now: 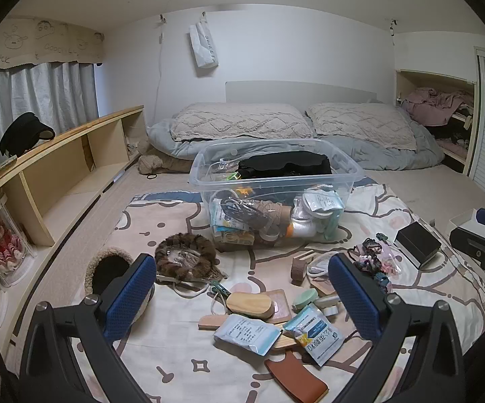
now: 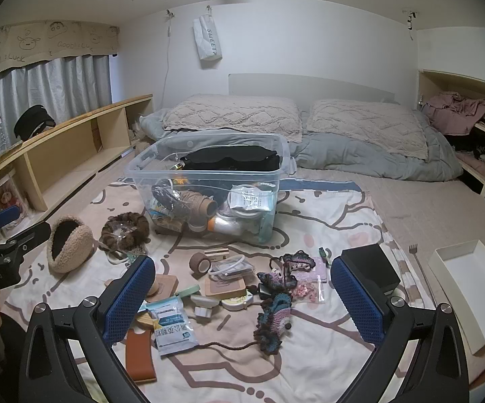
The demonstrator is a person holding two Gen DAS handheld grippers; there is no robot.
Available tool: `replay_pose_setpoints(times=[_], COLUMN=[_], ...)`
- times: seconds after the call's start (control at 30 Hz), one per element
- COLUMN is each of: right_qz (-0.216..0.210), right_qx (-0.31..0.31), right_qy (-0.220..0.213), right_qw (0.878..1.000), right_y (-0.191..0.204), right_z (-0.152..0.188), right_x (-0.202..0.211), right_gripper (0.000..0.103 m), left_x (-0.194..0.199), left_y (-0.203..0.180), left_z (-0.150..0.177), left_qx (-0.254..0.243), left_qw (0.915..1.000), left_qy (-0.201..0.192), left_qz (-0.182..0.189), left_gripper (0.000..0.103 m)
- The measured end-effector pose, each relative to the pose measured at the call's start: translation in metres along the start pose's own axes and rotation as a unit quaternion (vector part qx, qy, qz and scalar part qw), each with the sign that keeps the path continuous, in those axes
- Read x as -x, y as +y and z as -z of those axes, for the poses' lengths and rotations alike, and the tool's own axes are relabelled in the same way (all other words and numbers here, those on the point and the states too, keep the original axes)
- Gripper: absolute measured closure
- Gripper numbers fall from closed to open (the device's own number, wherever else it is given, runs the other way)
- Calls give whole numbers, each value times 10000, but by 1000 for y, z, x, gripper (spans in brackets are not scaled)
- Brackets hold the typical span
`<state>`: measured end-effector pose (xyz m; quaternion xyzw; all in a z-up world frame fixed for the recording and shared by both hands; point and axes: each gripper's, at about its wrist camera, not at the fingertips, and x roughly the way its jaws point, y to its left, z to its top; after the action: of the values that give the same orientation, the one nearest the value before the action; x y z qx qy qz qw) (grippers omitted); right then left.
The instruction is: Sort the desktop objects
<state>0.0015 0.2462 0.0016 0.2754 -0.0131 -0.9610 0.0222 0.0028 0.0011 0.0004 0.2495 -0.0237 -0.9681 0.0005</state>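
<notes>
A clear plastic bin (image 1: 350,171) (image 2: 276,181), half full of small items, stands on a patterned sheet on the bed. Loose things lie in front of it: a brown fur scrunchie (image 1: 185,255) (image 2: 126,230), a wooden brush (image 1: 250,305), white sachets (image 1: 247,332) (image 2: 173,329), a brown tape roll (image 1: 298,268) (image 2: 200,262), crochet pieces (image 2: 276,309) and a black box (image 1: 417,243) (image 2: 370,265). My left gripper (image 1: 242,297) is open and empty above the brush. My right gripper (image 2: 242,297) is open and empty above the crochet pieces.
A fleece pouch (image 1: 108,272) (image 2: 69,243) lies at the left. A white tray (image 2: 471,285) sits at the right bed edge. A wooden shelf (image 1: 74,154) runs along the left. Pillows (image 1: 242,121) and a grey duvet lie behind the bin.
</notes>
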Motion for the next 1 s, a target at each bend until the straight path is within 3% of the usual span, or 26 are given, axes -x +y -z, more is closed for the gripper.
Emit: replay_pose_setpoints(times=[1.0], right_qz=[10], right_qx=[12], right_qy=[4], right_qw=[10000], right_y=[1], right_z=[1], right_x=[1], right_gripper=[0], left_x=[0], left_y=[1], left_z=[-1], left_qx=[-24], left_qw=[10000], left_qy=[18], left_qz=[39], left_gripper=[0])
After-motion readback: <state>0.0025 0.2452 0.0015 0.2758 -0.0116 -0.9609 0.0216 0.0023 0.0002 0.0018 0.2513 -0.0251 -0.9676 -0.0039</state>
